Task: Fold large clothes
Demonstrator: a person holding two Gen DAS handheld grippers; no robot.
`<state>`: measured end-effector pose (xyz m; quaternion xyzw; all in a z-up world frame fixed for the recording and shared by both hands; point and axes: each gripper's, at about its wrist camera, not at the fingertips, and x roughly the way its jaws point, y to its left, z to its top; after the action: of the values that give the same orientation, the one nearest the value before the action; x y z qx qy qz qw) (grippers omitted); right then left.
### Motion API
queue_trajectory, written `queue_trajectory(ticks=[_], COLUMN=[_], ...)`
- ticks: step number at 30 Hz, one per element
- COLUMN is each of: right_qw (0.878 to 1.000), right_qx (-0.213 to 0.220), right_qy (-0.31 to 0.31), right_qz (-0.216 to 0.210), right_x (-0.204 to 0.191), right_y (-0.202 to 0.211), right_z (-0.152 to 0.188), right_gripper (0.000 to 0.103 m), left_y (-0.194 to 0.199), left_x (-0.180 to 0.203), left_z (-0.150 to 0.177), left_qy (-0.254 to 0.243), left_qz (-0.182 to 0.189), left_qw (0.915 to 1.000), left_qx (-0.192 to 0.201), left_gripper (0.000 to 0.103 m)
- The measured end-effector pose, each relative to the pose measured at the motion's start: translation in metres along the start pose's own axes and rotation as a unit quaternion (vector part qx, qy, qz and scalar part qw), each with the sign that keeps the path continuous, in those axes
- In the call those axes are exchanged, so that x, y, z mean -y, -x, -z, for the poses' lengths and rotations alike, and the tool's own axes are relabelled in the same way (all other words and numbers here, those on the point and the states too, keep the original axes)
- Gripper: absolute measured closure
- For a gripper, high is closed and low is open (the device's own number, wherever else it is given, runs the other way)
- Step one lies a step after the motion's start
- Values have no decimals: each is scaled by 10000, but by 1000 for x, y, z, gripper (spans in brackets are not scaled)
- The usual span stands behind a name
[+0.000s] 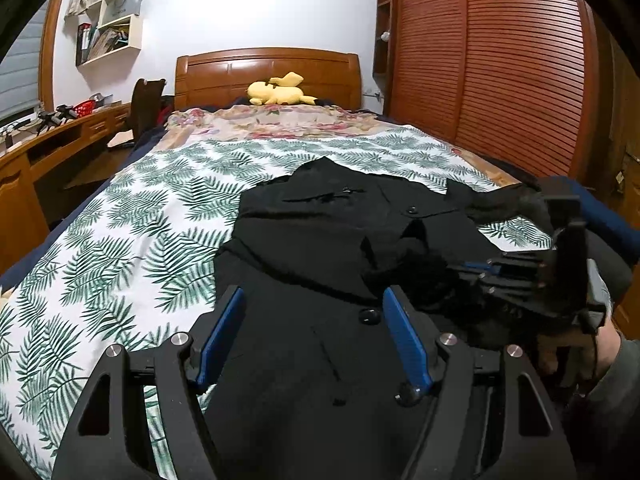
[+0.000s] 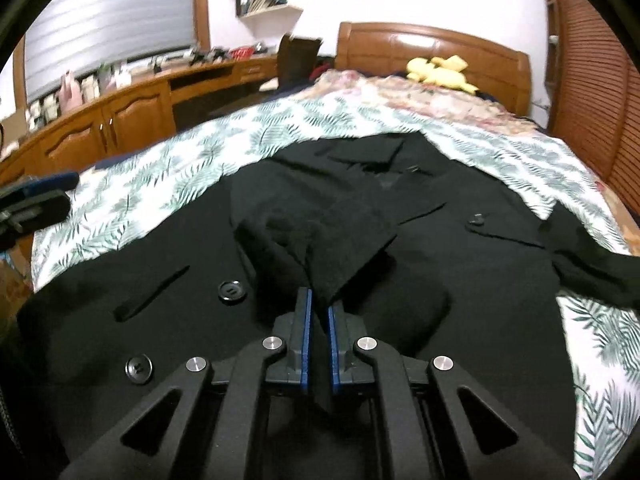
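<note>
A large black coat [image 1: 320,240] with big black buttons lies spread on the bed; it also shows in the right wrist view [image 2: 460,280]. My left gripper [image 1: 312,300] is open and empty, hovering over the coat's lower front. My right gripper [image 2: 318,304] is shut on the end of a black sleeve [image 2: 320,240] and holds it over the coat's middle. The right gripper also shows at the right of the left wrist view [image 1: 500,276]. The left gripper shows at the left edge of the right wrist view [image 2: 32,200].
The bed has a white leaf-print cover [image 1: 120,240], a floral blanket [image 1: 280,120] and a yellow plush toy [image 1: 280,92] by the wooden headboard [image 1: 268,68]. A wooden desk [image 1: 40,148] runs along the left. A slatted wardrobe [image 1: 500,60] stands right.
</note>
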<state>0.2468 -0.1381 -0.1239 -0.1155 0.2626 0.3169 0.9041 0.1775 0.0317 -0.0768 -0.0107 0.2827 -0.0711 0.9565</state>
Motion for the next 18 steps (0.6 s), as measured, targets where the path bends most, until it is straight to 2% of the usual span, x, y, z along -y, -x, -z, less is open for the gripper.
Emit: queue_trajectory(ticks=[5,15,18], right_qw=[9994,9981,9973], right_qx=[203,114,138], right_qy=[-264,-514,-548], right_qz=[74,331,471], right_x=[20,37,41], right_y=[30,68,83], right_z=[12,44,48], right_gripper=[96,96,86], left_y=[-8,-29,-35], left_x=[20,61,72], left_z=[-5,-9,-9], left_qy=[-83,-307,-363], left_qz=[101,244,271], left_qw=[9999,9992,9989], left_qx=[-6,-94,-118], left_gripper=[31,31,31])
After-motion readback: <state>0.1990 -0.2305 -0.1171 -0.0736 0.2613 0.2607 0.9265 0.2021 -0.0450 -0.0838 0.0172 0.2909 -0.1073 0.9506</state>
